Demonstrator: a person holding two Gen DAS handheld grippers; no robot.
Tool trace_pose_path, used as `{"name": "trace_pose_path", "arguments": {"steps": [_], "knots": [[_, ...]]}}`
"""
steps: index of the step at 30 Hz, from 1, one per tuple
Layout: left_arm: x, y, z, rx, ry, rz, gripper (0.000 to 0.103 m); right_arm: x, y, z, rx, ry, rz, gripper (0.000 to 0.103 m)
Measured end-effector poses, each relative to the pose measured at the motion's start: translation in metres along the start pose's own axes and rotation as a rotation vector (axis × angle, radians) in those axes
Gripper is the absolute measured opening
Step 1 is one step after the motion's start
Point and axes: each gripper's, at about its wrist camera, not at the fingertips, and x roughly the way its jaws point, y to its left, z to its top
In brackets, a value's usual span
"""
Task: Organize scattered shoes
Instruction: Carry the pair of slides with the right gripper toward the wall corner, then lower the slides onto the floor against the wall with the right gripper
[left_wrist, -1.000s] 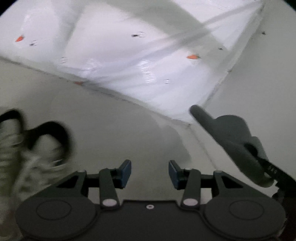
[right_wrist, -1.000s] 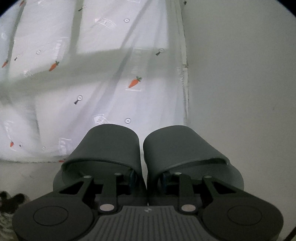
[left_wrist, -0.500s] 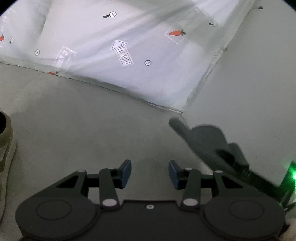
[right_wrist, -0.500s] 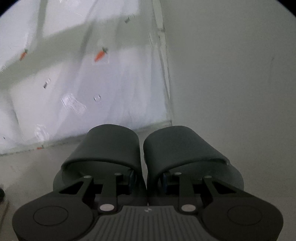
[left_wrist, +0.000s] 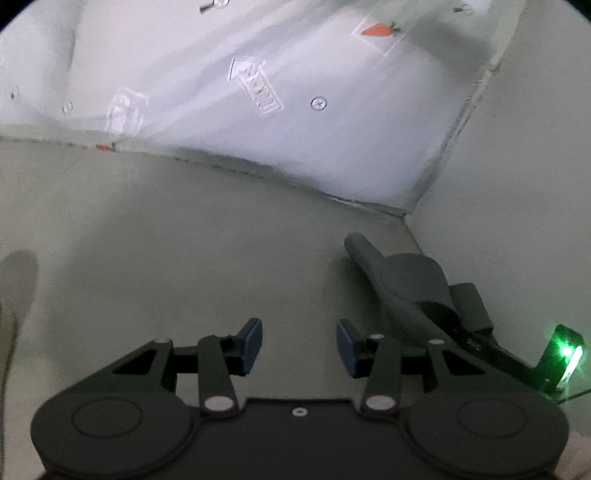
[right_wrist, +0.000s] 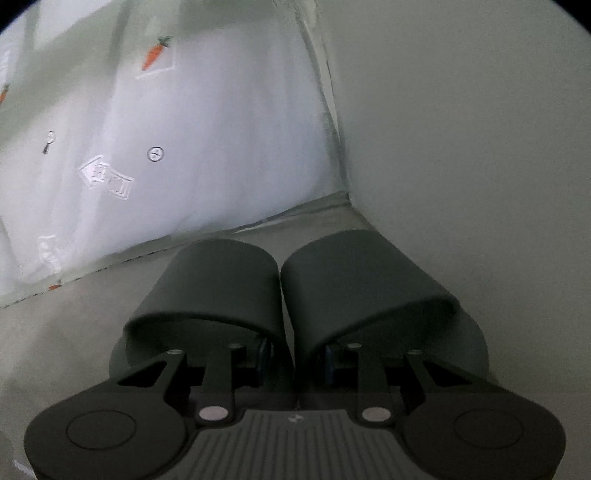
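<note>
The pair of dark grey slides (right_wrist: 288, 295) sits clamped in my right gripper (right_wrist: 295, 360), side by side with their inner walls pressed together between my fingers, one finger tucked under each strap. Their toes point away from me toward the corner where the pale wall (right_wrist: 461, 129) meets the floor (right_wrist: 74, 332), long axes running straight ahead along my fingers. I can read no brand on them. From my left wrist view the same slides (left_wrist: 402, 280) show at the right, toes aimed up and left toward the corner, low over the floor; whether the soles touch it I cannot tell. My left gripper (left_wrist: 299, 345) stands wide apart, blue pads holding nothing, over bare floor. Beyond hangs a white printed sheet (left_wrist: 258, 129) with orange carrots (left_wrist: 378, 29), an arrow-shaped label whose lettering is too blurred to read, and small circled plus marks.
</note>
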Motion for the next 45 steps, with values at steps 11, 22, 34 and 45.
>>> {"name": "trace_pose_path", "arguments": {"steps": [11, 22, 34, 45], "knots": [[0.101, -0.032, 0.04, -0.01, 0.042, -0.03, 0.045, 0.067, -0.015, 0.011, 0.111, -0.008, -0.019, 0.031], [0.139, -0.048, 0.061, 0.003, 0.047, -0.08, 0.045, 0.137, 0.003, 0.03, 0.191, -0.09, -0.134, 0.031], [0.123, -0.026, 0.063, -0.063, 0.035, -0.022, 0.045, 0.18, 0.003, 0.053, -0.025, -0.066, -0.13, 0.053], [0.106, -0.034, 0.067, -0.085, 0.022, -0.055, 0.045, 0.172, -0.024, 0.063, -0.125, 0.061, 0.014, 0.08]]}}
